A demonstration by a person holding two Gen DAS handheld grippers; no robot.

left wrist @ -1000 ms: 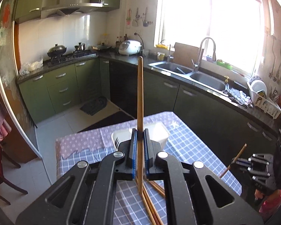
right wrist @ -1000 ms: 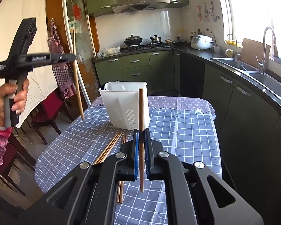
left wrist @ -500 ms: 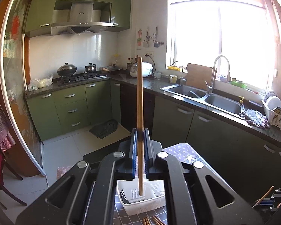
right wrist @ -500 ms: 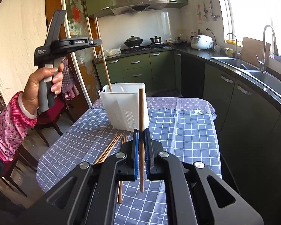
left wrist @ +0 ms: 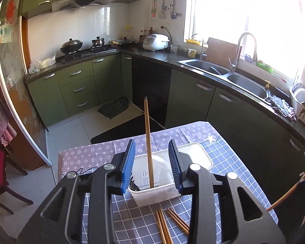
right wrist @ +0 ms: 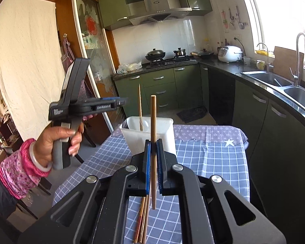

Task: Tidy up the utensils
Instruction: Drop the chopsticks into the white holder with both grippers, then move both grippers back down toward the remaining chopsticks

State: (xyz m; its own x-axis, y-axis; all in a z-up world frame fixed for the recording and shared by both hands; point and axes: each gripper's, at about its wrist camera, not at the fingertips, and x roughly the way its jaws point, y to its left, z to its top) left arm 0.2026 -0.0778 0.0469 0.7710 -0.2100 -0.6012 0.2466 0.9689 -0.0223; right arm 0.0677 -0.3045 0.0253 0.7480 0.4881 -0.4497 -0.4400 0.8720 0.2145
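A white plastic utensil holder (left wrist: pixel 195 158) (right wrist: pixel 168 130) stands on the checked tablecloth. A wooden chopstick (left wrist: pixel 148 142) (right wrist: pixel 140 105) stands upright inside it, free of my left gripper (left wrist: pixel 152 162), which is open just above the holder. The left gripper also shows in the right wrist view (right wrist: pixel 111 103), held by a hand. My right gripper (right wrist: pixel 153 158) is shut on another wooden chopstick (right wrist: pixel 153 126), held upright in front of the holder. Several loose chopsticks (left wrist: pixel 168 223) (right wrist: pixel 142 219) lie on the cloth.
The table (right wrist: pixel 213 158) has a blue checked cloth with a purple patterned far end. Green kitchen cabinets (left wrist: pixel 81 85), a stove and a double sink (left wrist: pixel 233 77) line the walls beyond. Dark wooden chairs (left wrist: pixel 2 172) stand at the left.
My left gripper opened and released its chopstick into the white holder. My right gripper kept its chopstick and barely moved.
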